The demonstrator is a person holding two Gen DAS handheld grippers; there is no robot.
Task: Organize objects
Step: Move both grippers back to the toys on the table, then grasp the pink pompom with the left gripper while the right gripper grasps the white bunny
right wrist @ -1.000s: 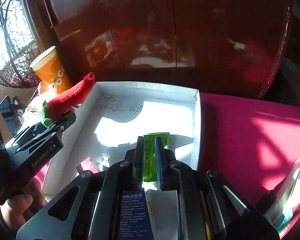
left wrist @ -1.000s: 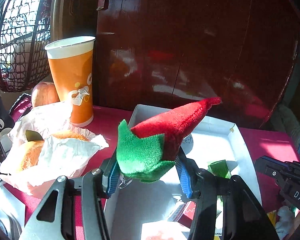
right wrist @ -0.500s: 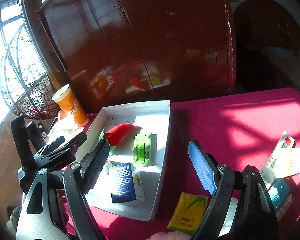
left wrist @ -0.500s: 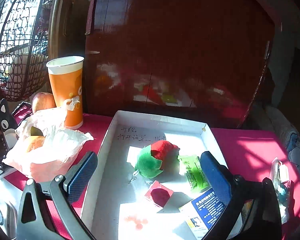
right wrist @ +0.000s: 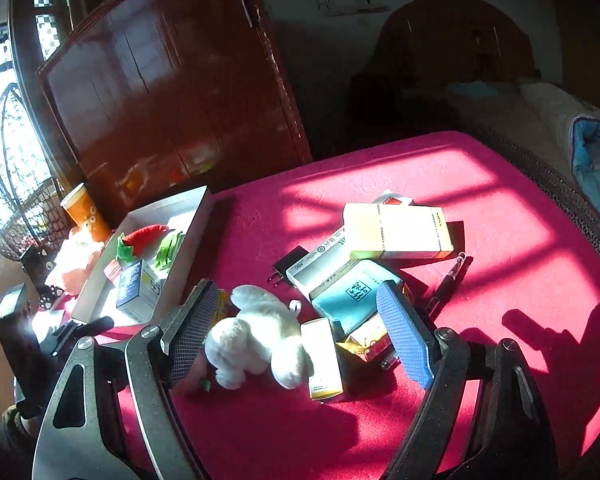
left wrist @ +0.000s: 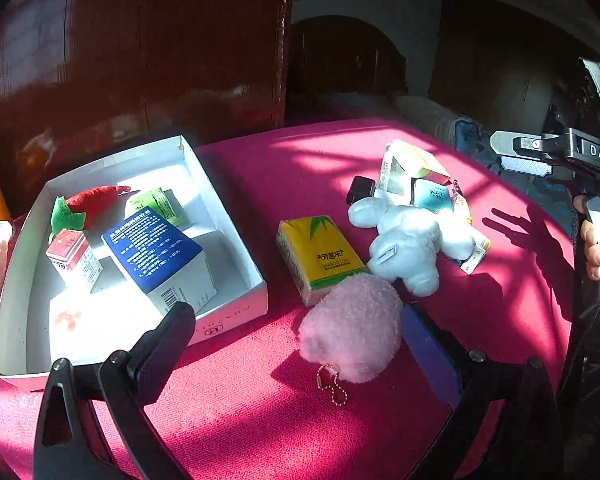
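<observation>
**Both Grabbers Open Over the Toys**

The left gripper (left wrist: 296, 344) had its jaws wide apart and held nothing. The fluffy pink pompom (left wrist: 352, 328) sat right between the two fingers, but they did not press on it. Its little bead chain (left wrist: 334, 386) lay on the red cloth at six o'clock from the puff.

The right gripper (right wrist: 296, 328) was spread open too, and empty. The white plush bunny (right wrist: 256, 336) lay between its fingers, with a small yellow-ended box (right wrist: 322, 360) touching the bunny at three o'clock. More boxes (right wrist: 396, 232) were heaped at one o'clock, and a pen (right wrist: 448, 280) lay just beside them.

The white tray (left wrist: 236, 256) sat at ten o'clock from the pompom. It already held the red and green plush (left wrist: 88, 204), the blue box (left wrist: 156, 248) and some small packs. A yellow tissue pack (left wrist: 320, 256) waited near the pompom at twelve o'clock.

I thought the right jaws could pinch the small box along with the bunny, because they touched. The soft puff could squash and slip out. Its chain might catch on the cloth.
</observation>
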